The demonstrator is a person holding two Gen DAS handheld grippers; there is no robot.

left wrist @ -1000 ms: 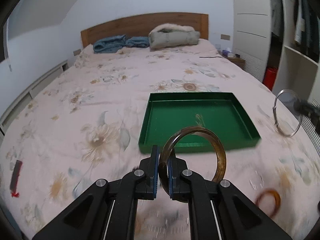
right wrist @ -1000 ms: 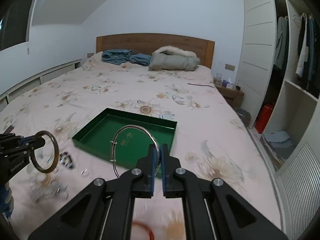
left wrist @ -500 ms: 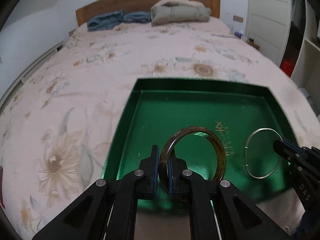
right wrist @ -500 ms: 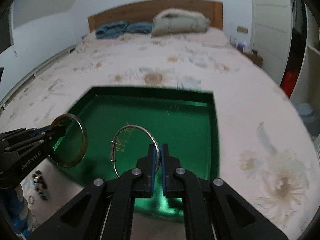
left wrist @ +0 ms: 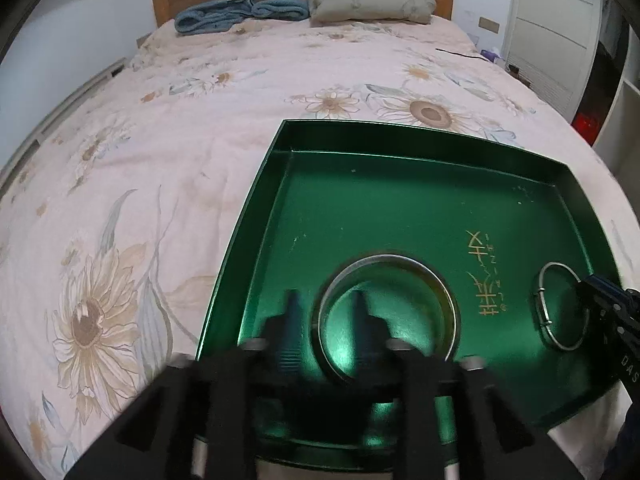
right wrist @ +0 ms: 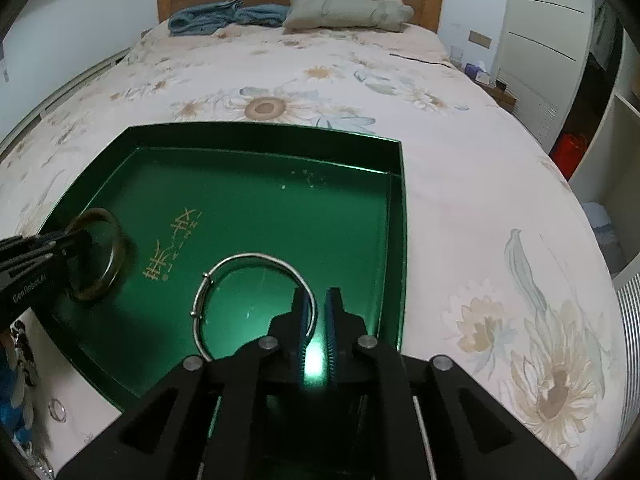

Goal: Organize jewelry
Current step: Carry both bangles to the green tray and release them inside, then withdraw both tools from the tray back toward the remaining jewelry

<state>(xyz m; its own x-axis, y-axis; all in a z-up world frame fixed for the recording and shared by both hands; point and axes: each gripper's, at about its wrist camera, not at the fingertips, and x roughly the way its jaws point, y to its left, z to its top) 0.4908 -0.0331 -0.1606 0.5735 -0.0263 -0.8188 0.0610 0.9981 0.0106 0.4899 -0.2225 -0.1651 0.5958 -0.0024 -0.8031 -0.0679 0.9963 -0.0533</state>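
Note:
A green tray (left wrist: 400,200) (right wrist: 280,208) lies on the flowered bed. In it rests a brown bangle (left wrist: 384,258) (right wrist: 118,256). Its left rim stands between the blurred fingers of my left gripper (left wrist: 326,328) (right wrist: 72,244), whose jaws are opening and no longer press on it. A thin silver bangle (right wrist: 256,255) (left wrist: 541,312) lies on the tray floor to the right. Its right rim passes between the fingers of my right gripper (right wrist: 318,316) (left wrist: 600,300), whose jaws are opening too, with a clear gap beside the wire.
Loose jewellery lies on the bedspread by the tray's near left corner: a small ring (right wrist: 58,410) and dark beads (right wrist: 20,344). A blue blanket (left wrist: 240,12) and a grey jacket (left wrist: 372,0) sit at the headboard. A wardrobe (right wrist: 540,40) stands to the right.
Both grippers came down from above the bed into the tray. Their jaws, shut on the bangles before, have parted, and both bangles now rest on the tray floor.

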